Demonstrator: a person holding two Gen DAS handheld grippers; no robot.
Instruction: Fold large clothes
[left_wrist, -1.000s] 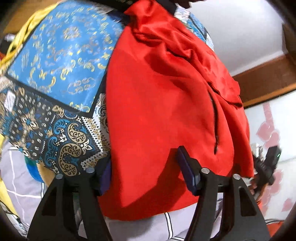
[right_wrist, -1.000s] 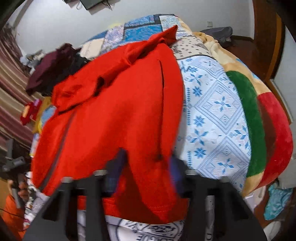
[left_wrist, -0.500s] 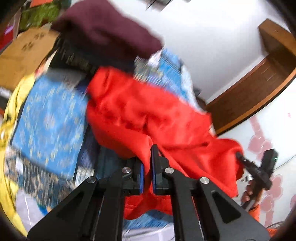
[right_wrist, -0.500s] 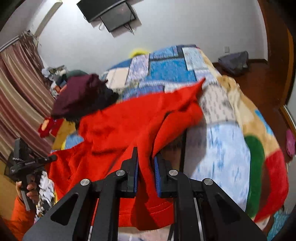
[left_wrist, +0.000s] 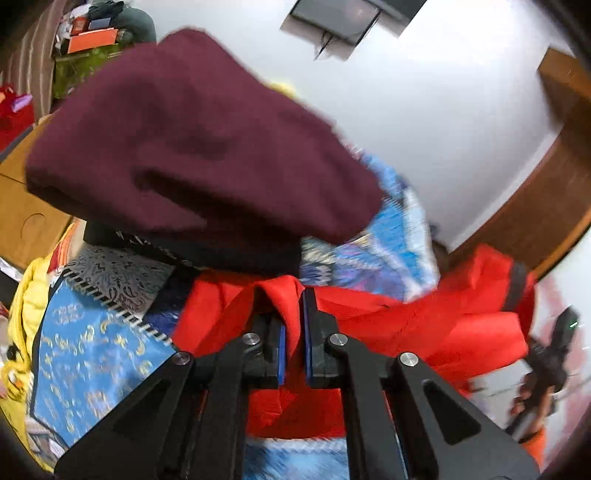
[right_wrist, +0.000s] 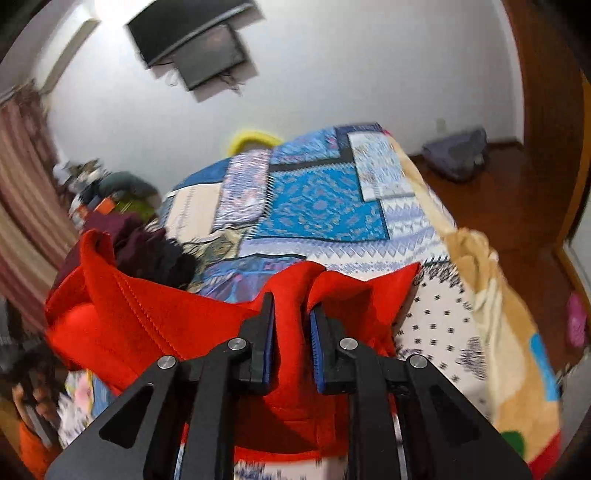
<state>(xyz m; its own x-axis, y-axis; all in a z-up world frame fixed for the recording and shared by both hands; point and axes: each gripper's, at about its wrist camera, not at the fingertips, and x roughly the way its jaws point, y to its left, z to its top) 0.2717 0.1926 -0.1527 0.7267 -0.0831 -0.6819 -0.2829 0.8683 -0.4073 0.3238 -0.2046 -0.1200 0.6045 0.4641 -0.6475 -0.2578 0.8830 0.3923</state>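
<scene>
Both grippers have closed and lifted since a second ago — the fold is under way; the left gripper (left_wrist: 293, 339) pinches a ridge of the bright red fleece garment (left_wrist: 443, 325) at lower centre, the right gripper (right_wrist: 291, 339) clamps another ridge (right_wrist: 147, 317); beyond, upper left, a maroon knitted garment (left_wrist: 192, 147) lies on the blue patterned patchwork bedspread (right_wrist: 317, 206).

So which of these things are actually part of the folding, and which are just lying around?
In the job:
red garment
left gripper, shut on it
right gripper, shut on it

Lying about:
maroon garment
patchwork bedspread
wall TV
yellow item behind the bed
grey bundle on the floor
</scene>
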